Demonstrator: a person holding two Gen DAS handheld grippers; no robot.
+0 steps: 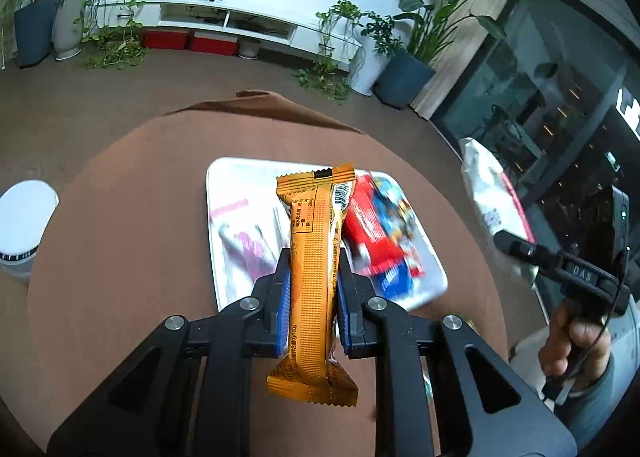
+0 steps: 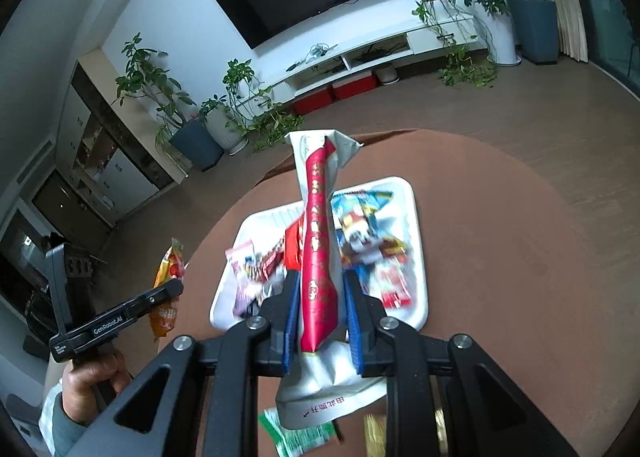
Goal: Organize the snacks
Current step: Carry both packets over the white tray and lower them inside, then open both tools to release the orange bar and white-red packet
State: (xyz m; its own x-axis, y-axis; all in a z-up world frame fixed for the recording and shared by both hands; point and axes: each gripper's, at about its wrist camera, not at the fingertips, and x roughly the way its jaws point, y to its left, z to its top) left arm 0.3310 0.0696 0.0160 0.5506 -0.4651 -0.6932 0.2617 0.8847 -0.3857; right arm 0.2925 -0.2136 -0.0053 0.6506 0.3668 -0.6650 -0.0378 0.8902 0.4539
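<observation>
Left claw (image 1: 310, 277) clamped on orange bar (image 1: 314, 257), right claw (image 2: 320, 309) clamped on red-white pouch (image 2: 318, 257); both held lengthwise over white tray (image 2: 416, 257) on brown surface (image 1: 120, 217), likely for dropping beside snacks already there

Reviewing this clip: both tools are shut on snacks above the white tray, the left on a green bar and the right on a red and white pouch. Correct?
One error: the bar in the left tool is orange, not green, as the left wrist view shows. The right tool does grip the red and white pouch above the white tray.
</observation>
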